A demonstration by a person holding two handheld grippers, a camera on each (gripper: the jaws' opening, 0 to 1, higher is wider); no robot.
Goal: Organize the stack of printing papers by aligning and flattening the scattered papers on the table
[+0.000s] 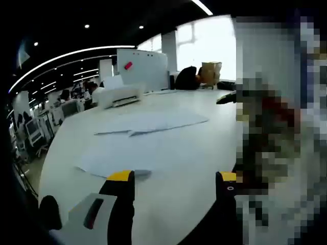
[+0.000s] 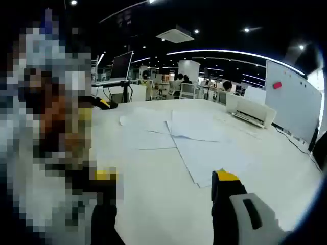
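Scattered white printing papers (image 1: 153,122) lie spread and overlapping on the white table (image 1: 189,168); one sheet (image 1: 115,162) lies just beyond my left gripper's jaws. My left gripper (image 1: 176,178) hovers above the table, open, nothing between its yellow-tipped jaws. In the right gripper view the same papers (image 2: 196,135) fan across the table (image 2: 153,199), the nearest sheet (image 2: 214,158) just ahead of the jaws. My right gripper (image 2: 166,178) is open and empty above the tabletop.
A white printer (image 1: 118,96) (image 2: 251,111) stands at the table's far side, with a whiteboard (image 1: 143,69) (image 2: 291,92) behind it. A cardboard box (image 1: 210,72) and a dark chair (image 1: 186,79) sit beyond. Desks with monitors (image 2: 121,65) and people fill the background.
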